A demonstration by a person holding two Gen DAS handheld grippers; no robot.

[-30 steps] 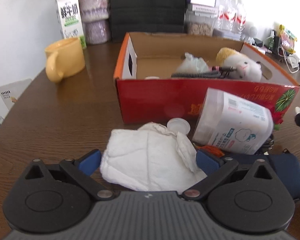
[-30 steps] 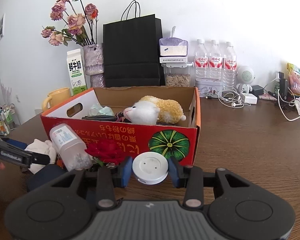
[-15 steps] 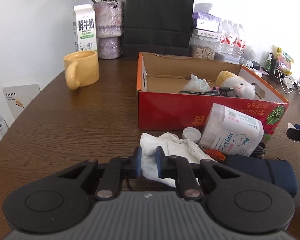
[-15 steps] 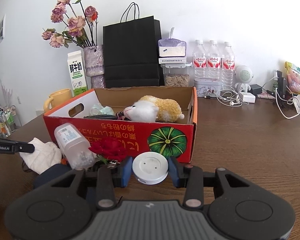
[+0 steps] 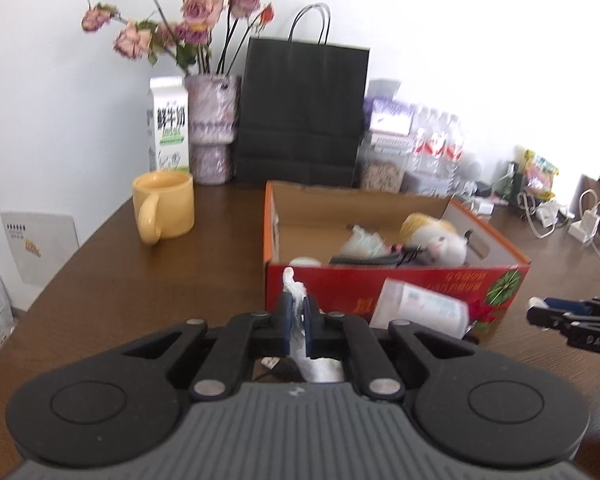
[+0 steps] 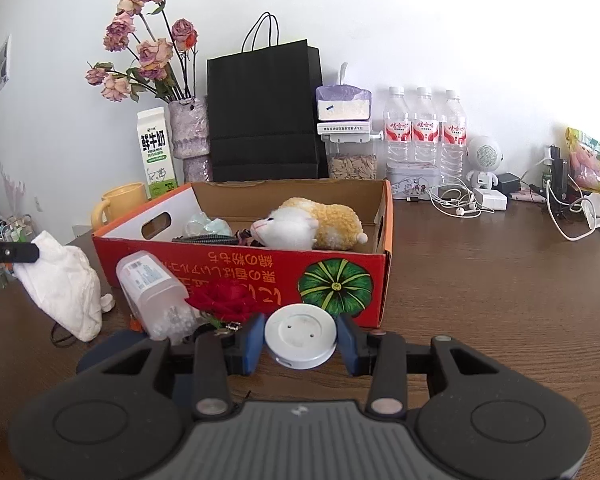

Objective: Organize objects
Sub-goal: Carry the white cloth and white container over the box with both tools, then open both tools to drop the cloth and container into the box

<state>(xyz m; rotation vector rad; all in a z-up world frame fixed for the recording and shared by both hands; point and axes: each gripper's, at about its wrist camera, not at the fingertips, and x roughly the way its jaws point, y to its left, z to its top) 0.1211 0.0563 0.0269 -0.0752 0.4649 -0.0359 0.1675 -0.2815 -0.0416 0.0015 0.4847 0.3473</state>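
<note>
My left gripper (image 5: 296, 312) is shut on a crumpled white cloth (image 5: 296, 290), which hangs lifted above the table; the right wrist view shows that cloth (image 6: 66, 284) dangling at the left from the left gripper (image 6: 34, 250). My right gripper (image 6: 300, 336) is shut on a round white disc (image 6: 300, 334) just in front of the red cardboard box (image 6: 260, 276). The box (image 5: 340, 284) holds a plush toy (image 6: 312, 228), a crumpled tissue and a dark cable. A clear plastic jar (image 6: 152, 292) lies on its side against the box front, beside a red rose (image 6: 224, 302).
A yellow mug (image 5: 164, 206), milk carton (image 5: 168, 124), flower vase (image 5: 212, 132) and black paper bag (image 5: 300, 112) stand at the back. Water bottles (image 6: 420, 128), a tin, chargers and cables (image 6: 456, 200) crowd the back right. A dark blue pouch lies under the jar.
The left gripper closed on the white cloth and rose with it, lifting it off the table. The right gripper stayed still with the disc.
</note>
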